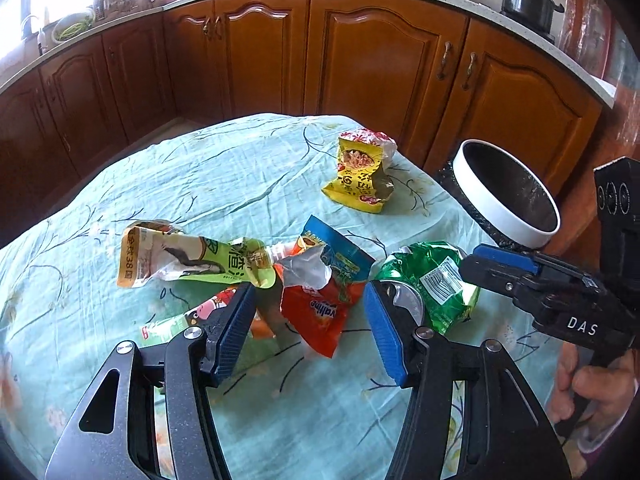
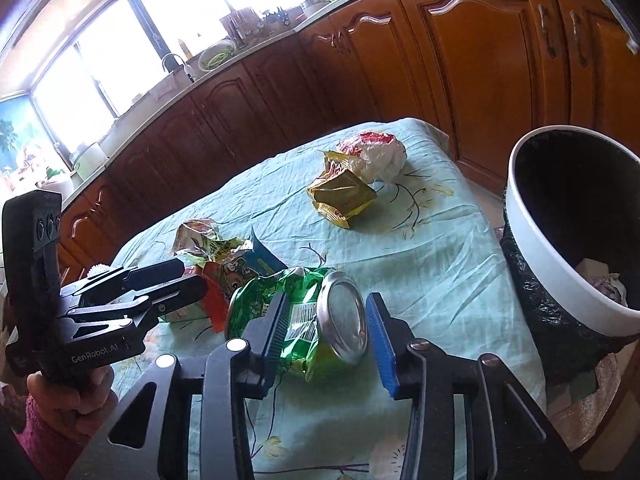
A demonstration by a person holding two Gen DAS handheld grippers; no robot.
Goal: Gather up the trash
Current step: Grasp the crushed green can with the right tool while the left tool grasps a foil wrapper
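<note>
Kitchen table (image 1: 248, 168) under teal cloth, wrappers strewn — right gripper (image 2: 326, 334) spread wide around the green wrapper (image 2: 304, 320), not yet pinching; left gripper (image 1: 308, 334) likewise open, empty, above the red wrapper (image 1: 316, 312); next: close, carry to bin (image 2: 532, 240) beside table.

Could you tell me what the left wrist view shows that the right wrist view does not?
Only the left view shows the dark pot on the stove. Only the right view shows crumpled trash already inside the bin. Both show the green wrapper between the right gripper fingers, the open left gripper, and the yellow packet.
</note>
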